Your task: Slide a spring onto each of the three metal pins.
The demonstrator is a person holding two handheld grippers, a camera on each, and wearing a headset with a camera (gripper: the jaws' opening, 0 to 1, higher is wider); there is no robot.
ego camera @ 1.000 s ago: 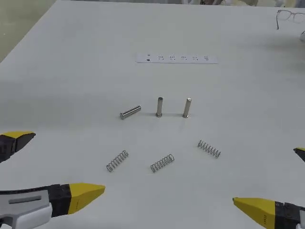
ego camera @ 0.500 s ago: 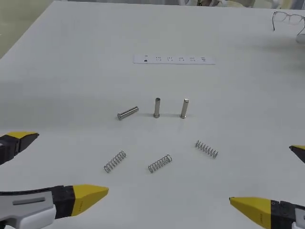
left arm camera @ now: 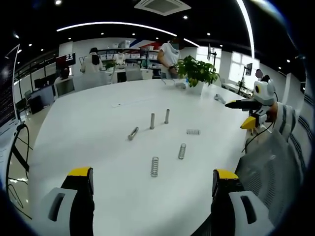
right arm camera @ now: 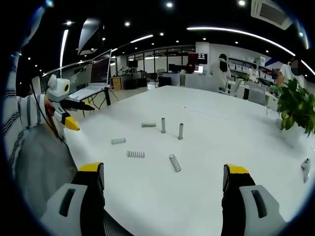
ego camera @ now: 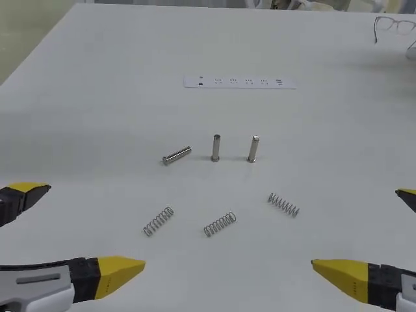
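Observation:
Three metal pins stand in a row on the white table: one lies on its side [ego camera: 177, 155], two stand upright [ego camera: 216, 147] [ego camera: 253, 149]. Nearer me lie three loose springs [ego camera: 158, 221] [ego camera: 220, 223] [ego camera: 283, 204]. My left gripper [ego camera: 75, 231] is open at the lower left, well short of the springs. At the lower right, my right gripper [ego camera: 361, 229] is open too, with nothing between its yellow fingertips. The left gripper view has the lying pin [left arm camera: 133, 133] and the nearest spring [left arm camera: 154, 166] ahead of its open jaws. In the right gripper view a spring [right arm camera: 174, 162] lies closest.
A white power strip [ego camera: 239, 82] lies flat beyond the pins. A pair of glasses [ego camera: 393, 26] sits at the far right corner. A potted plant [left arm camera: 197, 71] stands at the table's far end, with people beyond it.

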